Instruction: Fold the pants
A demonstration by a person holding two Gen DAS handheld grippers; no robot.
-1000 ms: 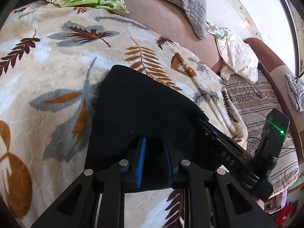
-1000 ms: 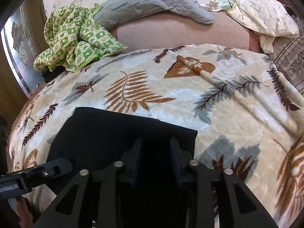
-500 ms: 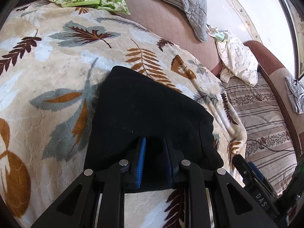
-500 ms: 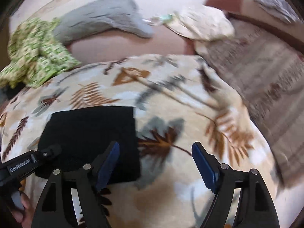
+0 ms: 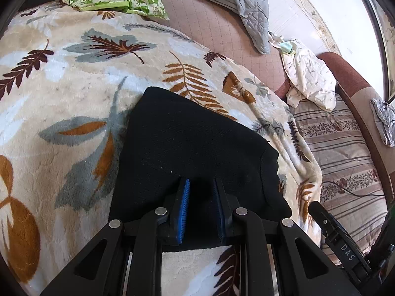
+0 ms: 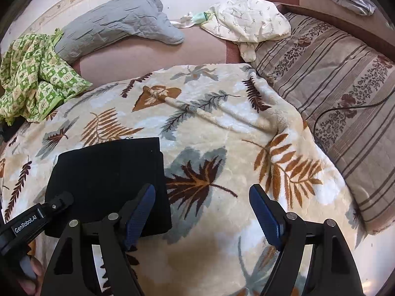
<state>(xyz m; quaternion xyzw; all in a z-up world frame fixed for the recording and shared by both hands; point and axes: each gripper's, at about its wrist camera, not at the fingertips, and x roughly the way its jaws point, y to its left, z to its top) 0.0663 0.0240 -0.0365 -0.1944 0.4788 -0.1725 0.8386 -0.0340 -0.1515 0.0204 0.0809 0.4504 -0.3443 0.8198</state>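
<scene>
right gripper (image 6: 202,212) jaws opened, off pants (image 6: 108,182)

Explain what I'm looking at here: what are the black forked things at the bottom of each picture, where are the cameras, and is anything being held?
There is no robot. A person holds a two-finger gripper in each hand, and each gripper carries a fisheye camera looking along its fingers, so the black forks are the grippers themselves.

The left wrist view shows the left gripper, its fingers closed on the near edge of the folded black pants.

The right wrist view shows the right gripper off to the right of the pants. Its jaws have just been opening and now stand wide, with nothing between them but the leaf-print blanket. The left gripper's black body pokes in at the lower left, with part of a hand below it.

Around the blanket lie a green checked cloth, a grey quilted cloth and a cream cloth.
</scene>
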